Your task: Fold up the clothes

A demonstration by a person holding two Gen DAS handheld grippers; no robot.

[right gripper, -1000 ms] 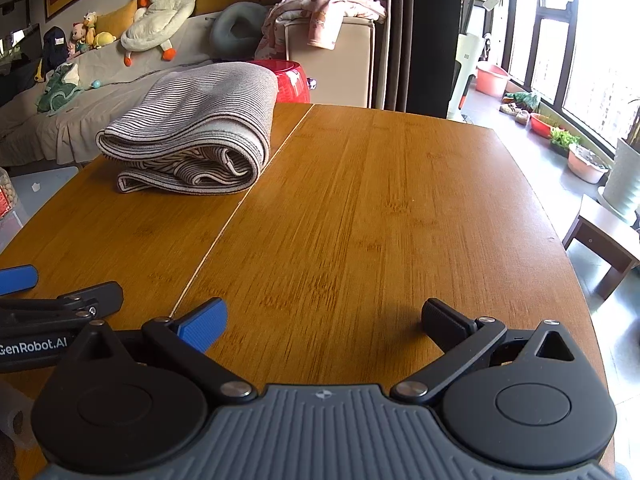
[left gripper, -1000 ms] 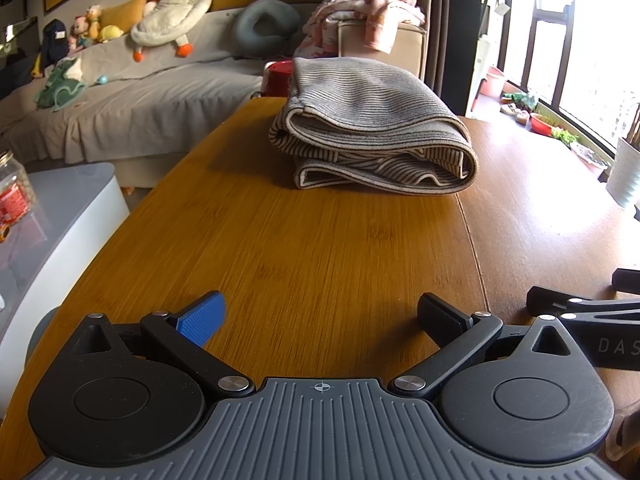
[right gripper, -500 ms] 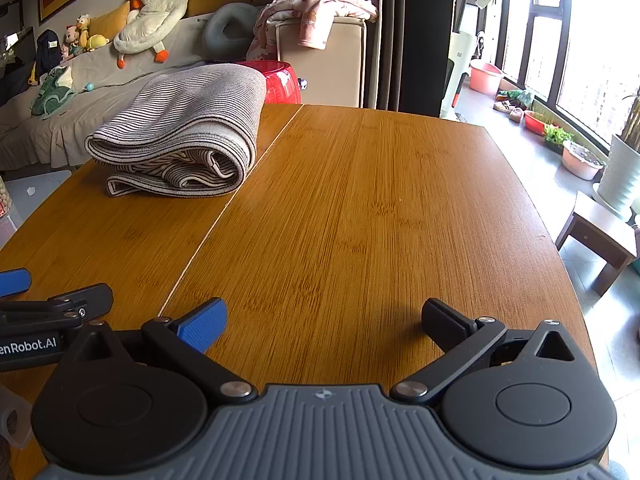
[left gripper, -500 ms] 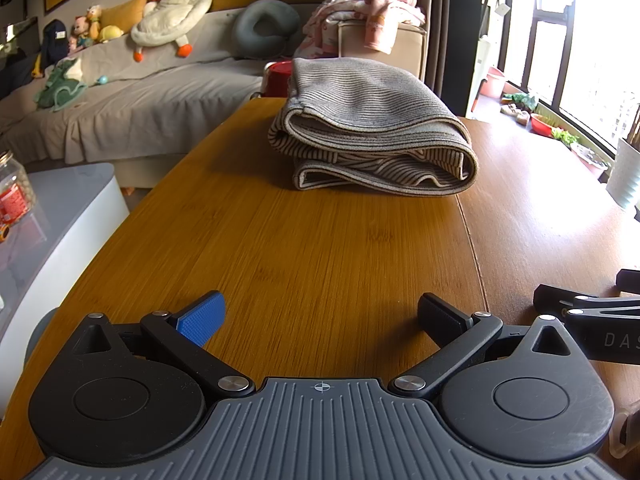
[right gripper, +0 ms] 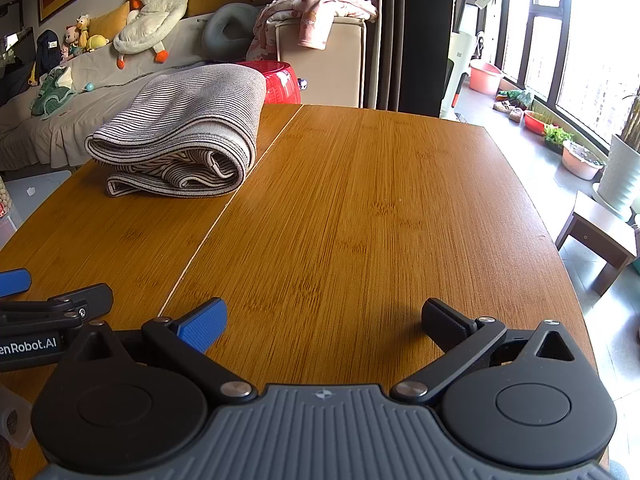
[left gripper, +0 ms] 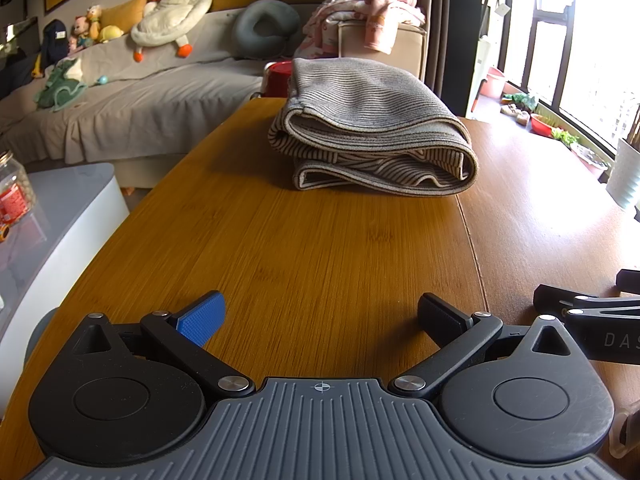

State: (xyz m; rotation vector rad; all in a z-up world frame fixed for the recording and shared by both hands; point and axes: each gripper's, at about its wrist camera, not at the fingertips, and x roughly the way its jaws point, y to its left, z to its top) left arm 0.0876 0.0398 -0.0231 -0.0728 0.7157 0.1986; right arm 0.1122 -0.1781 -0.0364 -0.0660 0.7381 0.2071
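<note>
Both my grippers — left gripper and right gripper — hover spread wide and empty above the near table, the folded striped garment sits far-left, long axis running away, loose hems facing me — snagging one layer probably unrolls it.

You are in a home living room: behind the wooden table stands a covered sofa with a stuffed duck, small toys and laundry beside it.
</note>
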